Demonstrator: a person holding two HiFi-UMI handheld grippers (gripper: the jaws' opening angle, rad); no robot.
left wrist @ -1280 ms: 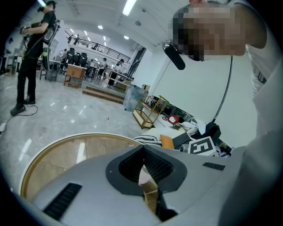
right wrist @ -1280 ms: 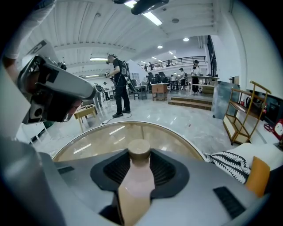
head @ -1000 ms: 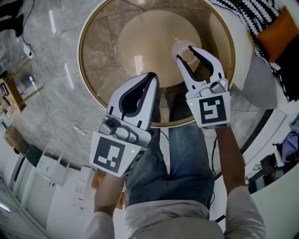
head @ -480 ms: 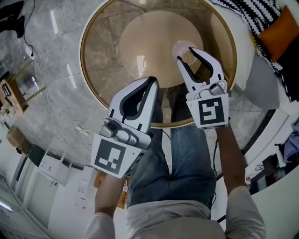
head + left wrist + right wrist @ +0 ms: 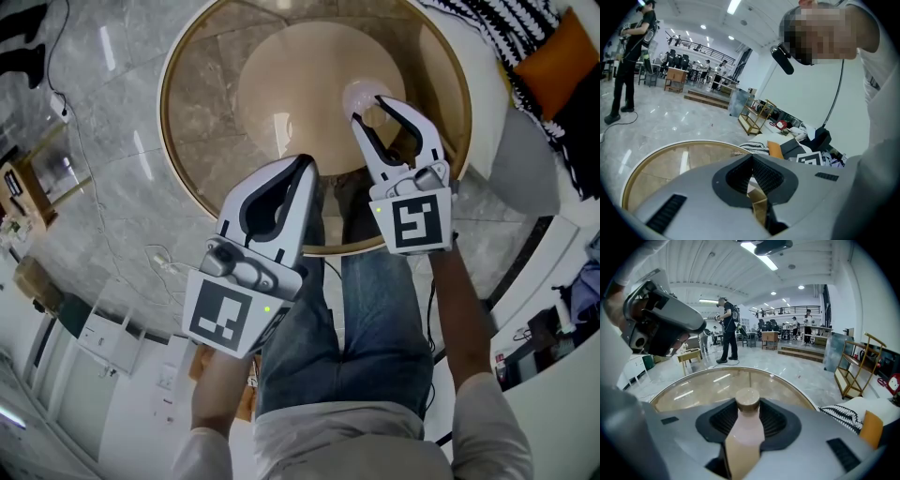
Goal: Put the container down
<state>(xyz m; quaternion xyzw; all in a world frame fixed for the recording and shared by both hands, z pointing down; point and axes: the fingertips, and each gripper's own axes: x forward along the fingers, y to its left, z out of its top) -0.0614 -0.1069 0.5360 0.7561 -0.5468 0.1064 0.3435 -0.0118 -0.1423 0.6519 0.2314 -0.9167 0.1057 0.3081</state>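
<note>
The container is a pale pink bottle (image 5: 745, 437) with a tan cap (image 5: 747, 400). My right gripper (image 5: 747, 405) is shut on it, its ribbed pads pressing on both sides below the cap. In the head view the right gripper (image 5: 373, 109) holds the bottle (image 5: 361, 96) over the near right part of a round glass table (image 5: 192, 122) with a gold rim. My left gripper (image 5: 305, 157) hovers at the table's near edge, left of the right one; its jaws meet at the tips with nothing between them (image 5: 751, 160).
A black-and-white striped throw (image 5: 497, 28) and an orange cushion (image 5: 558, 56) lie on a white sofa right of the table. My jeans-clad legs (image 5: 375, 319) are below the grippers. A cable (image 5: 122, 244) runs over the marble floor at left. A person (image 5: 726, 329) stands beyond the table.
The right gripper with the bottle has shifted slightly forward and left over the table. The left gripper has barely moved.
</note>
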